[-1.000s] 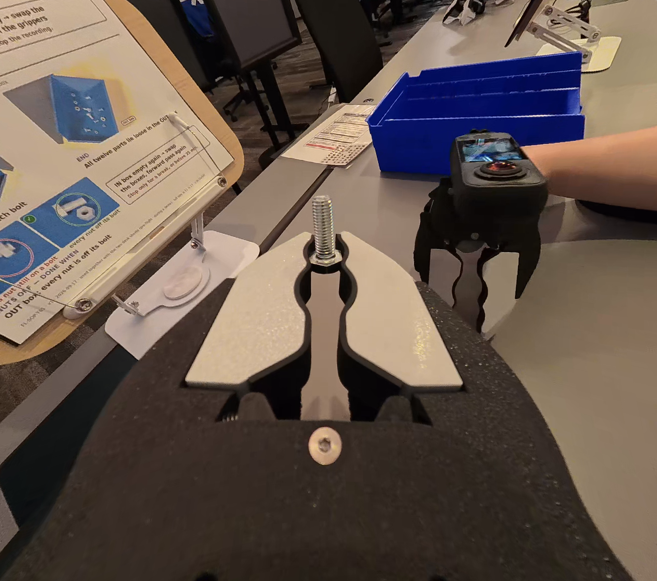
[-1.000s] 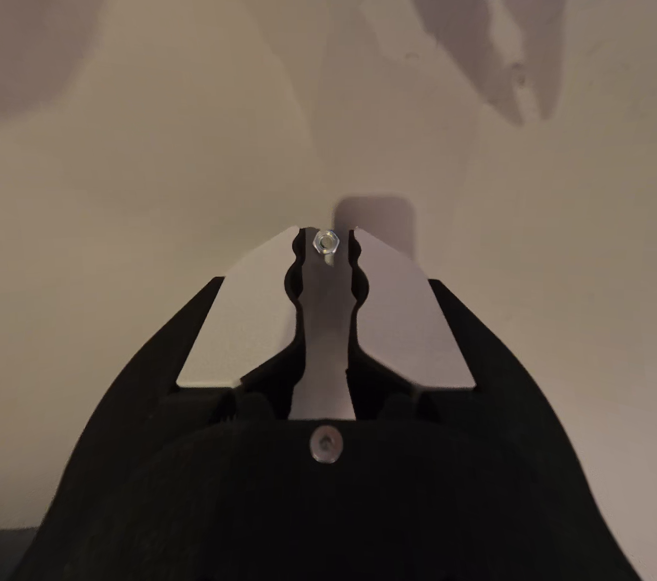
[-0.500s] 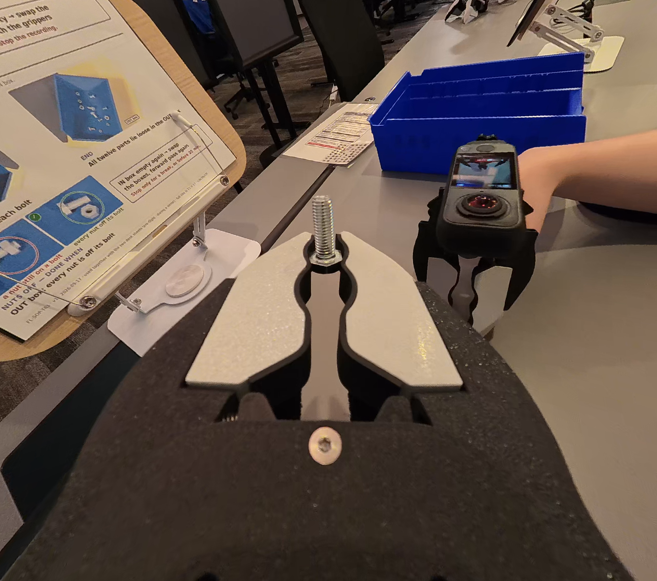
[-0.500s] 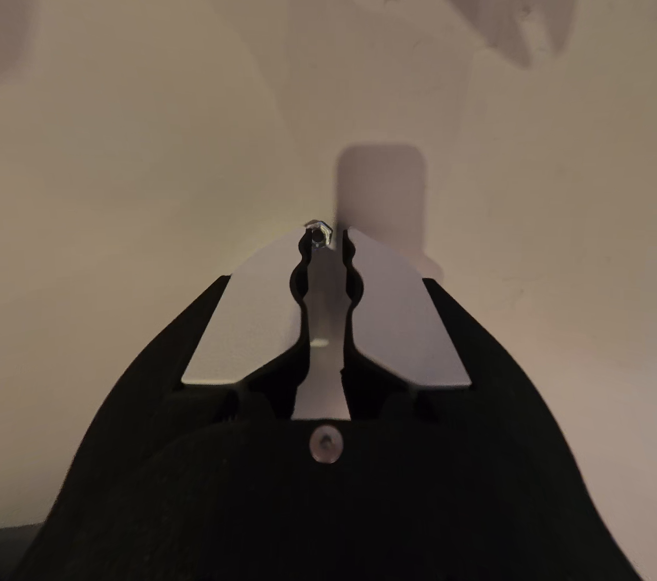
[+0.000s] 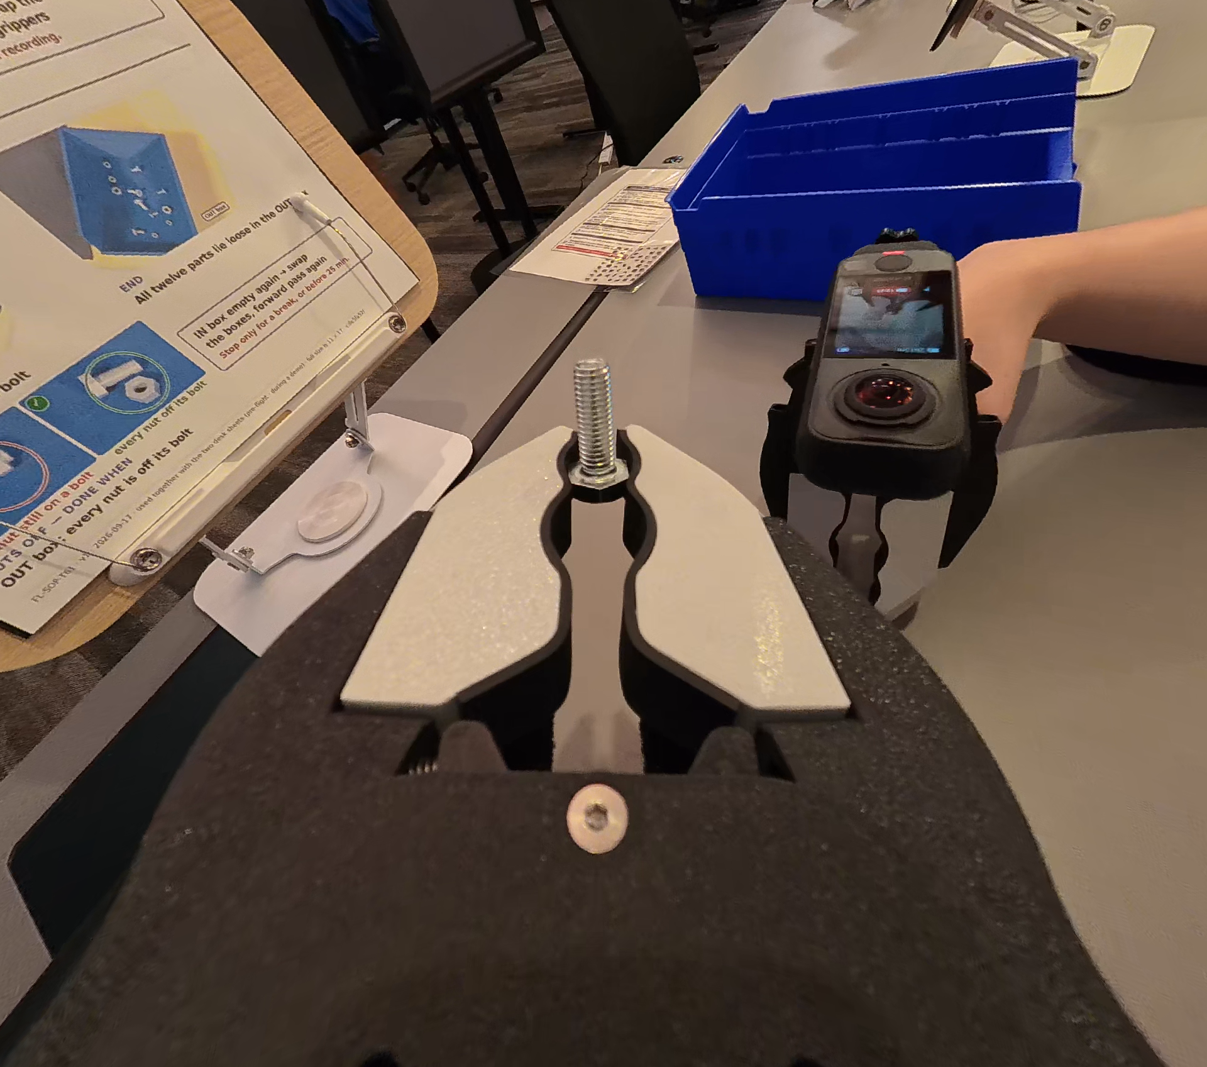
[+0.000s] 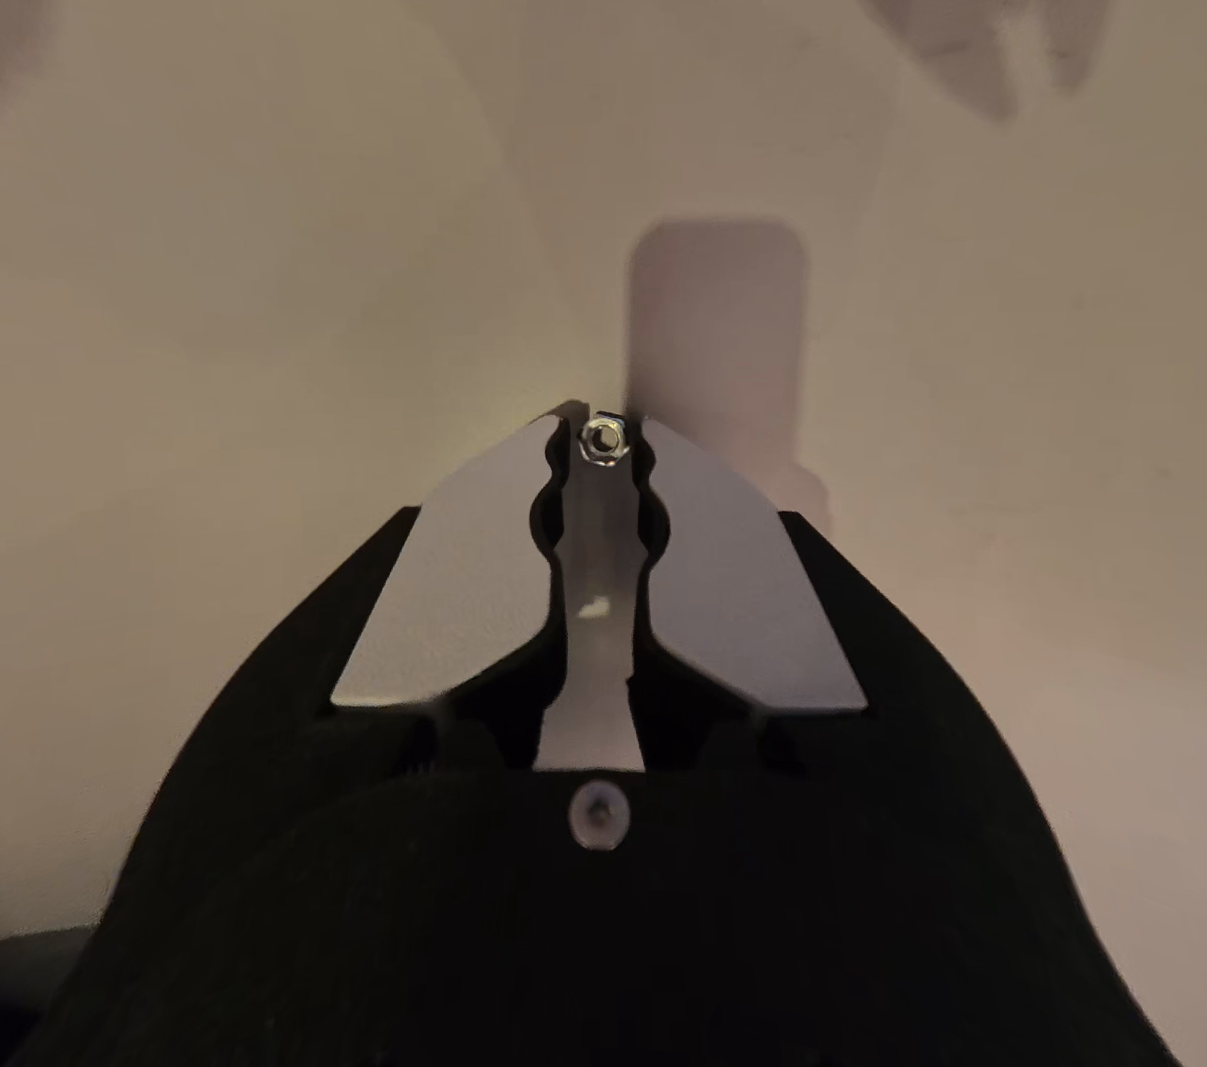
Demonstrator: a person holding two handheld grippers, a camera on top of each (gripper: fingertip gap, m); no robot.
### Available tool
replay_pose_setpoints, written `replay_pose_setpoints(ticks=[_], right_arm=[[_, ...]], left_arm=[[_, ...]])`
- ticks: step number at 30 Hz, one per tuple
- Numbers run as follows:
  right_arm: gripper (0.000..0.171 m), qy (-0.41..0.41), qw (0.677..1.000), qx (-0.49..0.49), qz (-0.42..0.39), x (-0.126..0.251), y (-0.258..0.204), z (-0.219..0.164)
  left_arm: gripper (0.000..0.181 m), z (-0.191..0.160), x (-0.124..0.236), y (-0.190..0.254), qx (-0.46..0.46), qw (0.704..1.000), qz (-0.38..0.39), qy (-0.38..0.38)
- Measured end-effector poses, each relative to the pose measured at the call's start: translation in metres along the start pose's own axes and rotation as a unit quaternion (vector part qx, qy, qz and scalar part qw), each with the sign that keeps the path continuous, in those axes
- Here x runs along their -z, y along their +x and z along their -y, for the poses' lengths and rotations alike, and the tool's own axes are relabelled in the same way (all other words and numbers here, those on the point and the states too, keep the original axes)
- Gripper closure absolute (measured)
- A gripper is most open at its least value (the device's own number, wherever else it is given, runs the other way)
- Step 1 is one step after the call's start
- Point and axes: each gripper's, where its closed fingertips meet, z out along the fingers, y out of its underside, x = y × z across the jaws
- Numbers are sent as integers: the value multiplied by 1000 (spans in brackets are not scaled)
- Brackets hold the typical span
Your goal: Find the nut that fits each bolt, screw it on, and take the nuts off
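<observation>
A: Gripping the bolt (image 5: 593, 415) upright by its head, the left gripper (image 5: 595, 470) has its jaws clamped; the right gripper (image 5: 861, 562) has tipped nose-down onto the worktop (image 5: 1078, 676), near the blue bin (image 5: 875, 239).

B: Right view: the nut (image 6: 605, 440) sits between parted jaws, squarer than a moment ago. Probably lining up a pickup.

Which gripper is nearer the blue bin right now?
Right. The right gripper points down at the table just in front of the blue bin; the left gripper, holding the bolt, sits farther back.

One bolt (image 5: 593, 415), one nut (image 6: 604, 439), one blue bin (image 5: 875, 225).
</observation>
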Motion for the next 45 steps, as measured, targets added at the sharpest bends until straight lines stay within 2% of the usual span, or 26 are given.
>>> replay_pose_setpoints(ticks=[5,20,22,25,28,31,39,45], right_arm=[[157,-1,999,44,-6,0,-1,-3],[157,9,997,79,-1,2,-5,-3],[158,40,996,84,-3,18,-6,5],[157,139,988,66,-13,67,-5,29],[157,248,966,32,-59,126,3,51],[158,307,946,1,-107,164,10,64],[158,286,944,75,-147,160,-5,80],[158,253,946,117,-168,153,-11,78]], left_arm=[[171,0,-1,4,-1,1000,-9,0],[171,-9,-9,10,-4,1000,-23,-15],[171,-14,-14,13,0,999,-31,-19],[172,-25,-25,26,12,998,-61,-25],[172,-36,-36,40,1,996,-82,-39],[172,-39,-42,58,-29,993,-105,-42],[172,-31,-41,91,-101,984,-142,-27],[172,-34,-40,102,-130,978,-160,-38]])
